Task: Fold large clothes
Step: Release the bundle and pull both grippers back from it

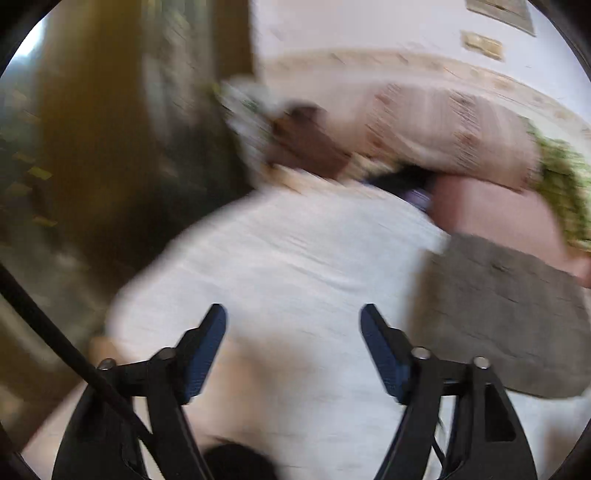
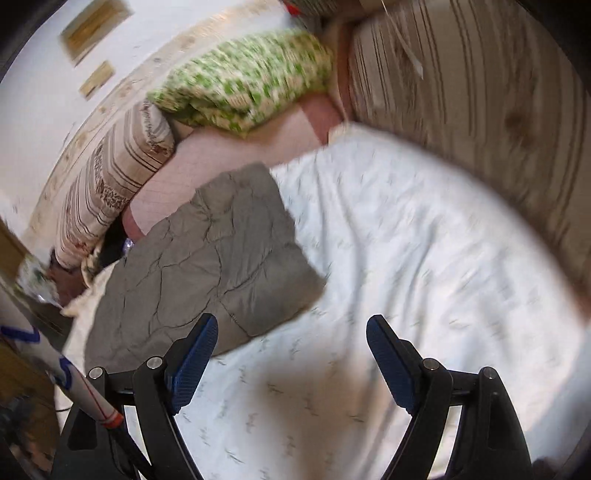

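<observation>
**Both grippers open over the bed, gray cloth lying folded**

I see my left gripper with its two blue pads far apart. Nothing sits between them. Under it is the white sheet of the bed. This view is very blurry, so I cannot make out small things there.

My right gripper is wide open too, and it holds nothing. Its left pad is in front of the near edge of the gray cloth, but I cannot tell if it touches it.

The gray cloth is the thing I am folding. It lies flat on the white sheet as a folded, wrinkly block, toward the far left part of the bed. In the left view I see the same cloth at the right side, beside the gripper.

Past the cloth is a pink cover. A striped pillow lies along the far left edge of the bed. A green and white blanket is bunched up at the far corner. Two picture frames hang on the wall behind.
</observation>
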`<action>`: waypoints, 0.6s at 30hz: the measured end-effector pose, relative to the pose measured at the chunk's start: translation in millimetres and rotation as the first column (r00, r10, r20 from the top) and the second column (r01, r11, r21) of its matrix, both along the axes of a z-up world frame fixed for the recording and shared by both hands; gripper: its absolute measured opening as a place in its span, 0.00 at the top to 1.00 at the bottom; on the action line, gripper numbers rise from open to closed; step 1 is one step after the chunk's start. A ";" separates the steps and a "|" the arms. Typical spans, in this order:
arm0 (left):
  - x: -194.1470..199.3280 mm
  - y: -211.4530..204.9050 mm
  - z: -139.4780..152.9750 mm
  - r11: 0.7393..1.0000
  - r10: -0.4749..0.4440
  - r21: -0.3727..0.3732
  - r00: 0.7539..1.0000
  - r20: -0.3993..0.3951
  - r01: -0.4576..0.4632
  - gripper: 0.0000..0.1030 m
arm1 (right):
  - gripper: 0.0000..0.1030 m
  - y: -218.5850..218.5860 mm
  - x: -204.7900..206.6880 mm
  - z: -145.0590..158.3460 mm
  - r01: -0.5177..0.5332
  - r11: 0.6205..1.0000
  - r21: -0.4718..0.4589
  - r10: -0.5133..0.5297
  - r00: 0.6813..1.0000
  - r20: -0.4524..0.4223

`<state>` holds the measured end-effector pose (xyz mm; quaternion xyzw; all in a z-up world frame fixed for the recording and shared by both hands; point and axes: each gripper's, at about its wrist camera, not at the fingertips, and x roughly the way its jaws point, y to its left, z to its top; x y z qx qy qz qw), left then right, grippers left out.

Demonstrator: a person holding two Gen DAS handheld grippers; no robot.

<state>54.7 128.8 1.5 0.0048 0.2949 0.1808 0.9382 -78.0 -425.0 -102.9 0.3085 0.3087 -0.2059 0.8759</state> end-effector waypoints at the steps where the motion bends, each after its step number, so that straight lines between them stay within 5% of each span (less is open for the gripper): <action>1: -11.3 4.5 9.0 0.997 0.049 0.050 0.998 0.040 -0.051 0.15 | 0.16 6.5 -5.1 12.4 -0.002 0.999 -0.052 0.003 1.000 0.003; 4: -44.0 15.3 36.6 0.978 0.142 0.127 0.971 0.192 -0.168 0.02 | 0.16 30.8 -1.3 40.0 -0.047 0.985 -0.168 0.047 0.999 -0.002; 8: -64.0 16.6 53.1 0.988 0.109 0.076 0.947 0.301 -0.138 0.00 | 0.14 76.4 43.1 49.7 -0.172 0.956 -0.239 0.170 0.985 -0.031; 13: -42.4 -5.8 30.7 0.999 -0.026 0.041 0.984 0.178 0.019 0.00 | 0.14 131.8 140.0 5.8 -0.288 0.939 -0.188 0.269 0.956 -0.118; 18: -27.5 -32.3 3.4 0.995 -0.091 0.046 0.991 0.101 0.086 0.00 | 0.14 147.3 216.0 -50.7 -0.256 0.954 -0.158 0.214 0.946 -0.245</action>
